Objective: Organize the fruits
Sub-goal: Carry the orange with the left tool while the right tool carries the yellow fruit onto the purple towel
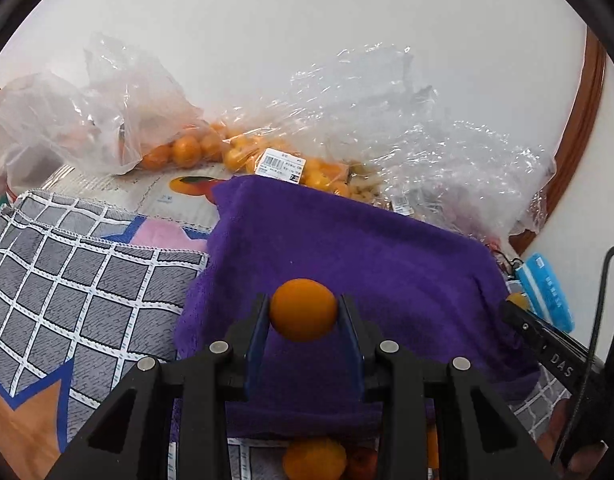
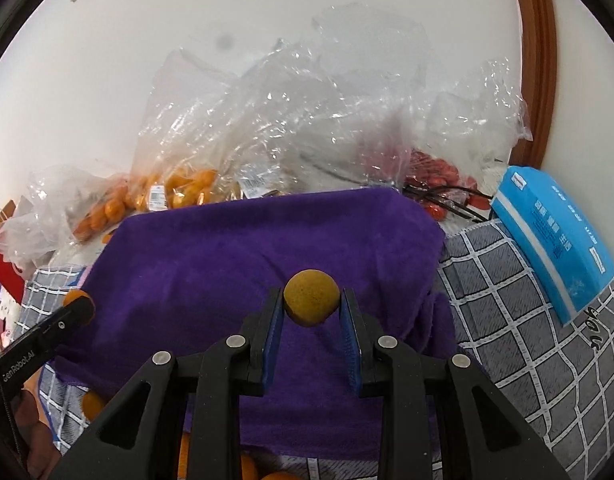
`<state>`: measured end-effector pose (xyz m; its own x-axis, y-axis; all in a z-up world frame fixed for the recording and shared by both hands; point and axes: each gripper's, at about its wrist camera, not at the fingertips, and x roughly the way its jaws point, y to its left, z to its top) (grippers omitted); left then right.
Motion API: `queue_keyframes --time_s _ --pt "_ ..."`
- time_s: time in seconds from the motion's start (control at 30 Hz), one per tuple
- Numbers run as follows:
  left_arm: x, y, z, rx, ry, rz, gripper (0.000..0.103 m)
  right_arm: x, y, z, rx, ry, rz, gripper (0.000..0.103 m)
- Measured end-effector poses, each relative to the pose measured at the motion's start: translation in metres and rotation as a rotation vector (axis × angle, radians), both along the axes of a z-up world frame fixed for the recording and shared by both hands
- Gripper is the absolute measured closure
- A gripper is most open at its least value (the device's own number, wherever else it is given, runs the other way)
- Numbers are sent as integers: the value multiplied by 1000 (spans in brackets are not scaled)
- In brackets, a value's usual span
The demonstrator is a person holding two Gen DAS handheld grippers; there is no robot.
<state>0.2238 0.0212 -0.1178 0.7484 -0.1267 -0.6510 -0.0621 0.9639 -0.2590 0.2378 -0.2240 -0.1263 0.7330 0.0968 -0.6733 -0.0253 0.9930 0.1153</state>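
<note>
My left gripper (image 1: 304,312) is shut on a small orange fruit (image 1: 303,309), held above a purple towel (image 1: 347,248). My right gripper (image 2: 311,304) is shut on a duller yellow-orange fruit (image 2: 311,298) over the same purple towel (image 2: 243,248). The left gripper also shows at the left of the right wrist view (image 2: 77,306), the right one at the right of the left wrist view (image 1: 517,304). More orange fruits lie below the towel's near edge (image 1: 315,460) (image 2: 93,406). Clear bags of small oranges (image 1: 195,148) (image 2: 187,188) lie behind the towel.
Crumpled clear plastic bags (image 1: 427,132) pile against the white wall. Red fruits (image 2: 439,176) sit in a bag at the back right. A blue tissue pack (image 2: 555,232) lies at right on a grey checked cloth (image 2: 519,320). A brown wooden frame (image 2: 535,60) runs up the right.
</note>
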Motion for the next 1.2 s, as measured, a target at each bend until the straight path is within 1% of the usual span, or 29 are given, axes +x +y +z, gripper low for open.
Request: queue_keyframes --time_s 0.1,0.23,0.3,0.43,0.57,0.7,1.2 --pt "2 2 -2 -6 -6 4 70 -2 1 -4 11 -1 12 75" --pt "5 4 -9 -26 10 3 70 -2 6 -9 3 3 27 75" --pt "6 4 -11 -18 23 5 70 -1 10 -11 -12 5 28 75" --pt "7 2 -14 8 29 7 70 2 10 -17 -7 20 27 75" --pt "7 3 -14 2 32 4 70 6 11 -22 -10 43 24 75" --pt "6 1 -13 17 30 -3 70 7 13 -26 -26 55 24 75" --pt "7 -3 -17 59 37 -10 70 9 20 -31 -60 70 29 75"
